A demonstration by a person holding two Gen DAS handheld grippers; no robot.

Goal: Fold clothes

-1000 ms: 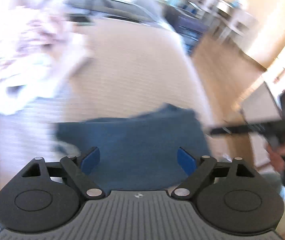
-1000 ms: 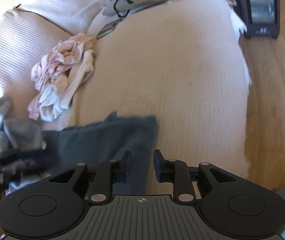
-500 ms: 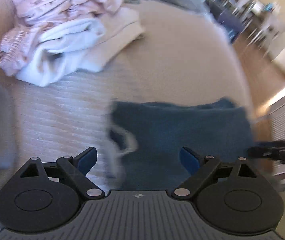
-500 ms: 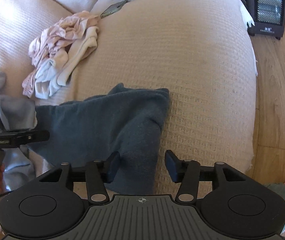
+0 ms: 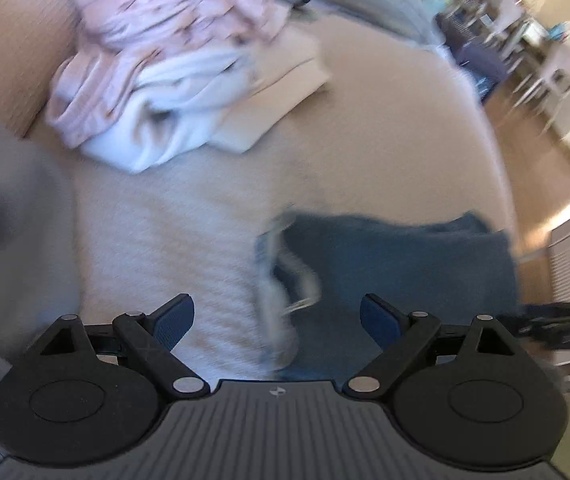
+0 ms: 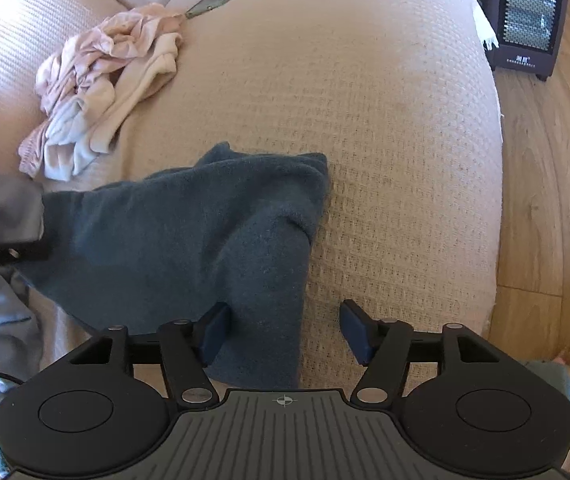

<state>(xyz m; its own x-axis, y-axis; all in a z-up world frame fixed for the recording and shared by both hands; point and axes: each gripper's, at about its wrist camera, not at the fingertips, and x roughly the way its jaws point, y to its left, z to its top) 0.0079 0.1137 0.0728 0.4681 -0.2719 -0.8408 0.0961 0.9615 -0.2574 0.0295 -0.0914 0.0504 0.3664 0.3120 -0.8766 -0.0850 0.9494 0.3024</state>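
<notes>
Left wrist view first: your left gripper (image 5: 277,320) has its jaws spread wide and nothing gripped. The picture is blurred. Below the gap lies the near left edge of the blue garment (image 5: 397,264), its pale collar or hem (image 5: 281,280) roughly midway between your fingers; the pads touch neither cloth nor cover. The rest of the blue garment spreads ahead and to the right of you, flat on the beige bed cover (image 5: 365,128). Far ahead and to the left sits a loose heap of pink and white clothes (image 5: 165,64). A grey cloth (image 5: 1,200) lies off to your left. At the right edge, a dark blurred shape is your other gripper.

Right wrist view, and this one is sharp: your right gripper (image 6: 285,332) is opening its jaws. The near end of the blue garment (image 6: 189,240) runs up between the fingers, close against the left pad (image 6: 213,332) and clear of the right one, so nothing is clamped. The garment stretches ahead and leftward across the bed cover (image 6: 385,140), its far corner bunched in a fold. The pink and white heap (image 6: 101,92) lies well ahead on your left. Grey cloth (image 6: 1,208) is at the left edge. A dark heater (image 6: 525,16) stands on the wooden floor (image 6: 553,220), far ahead on your right.
</notes>
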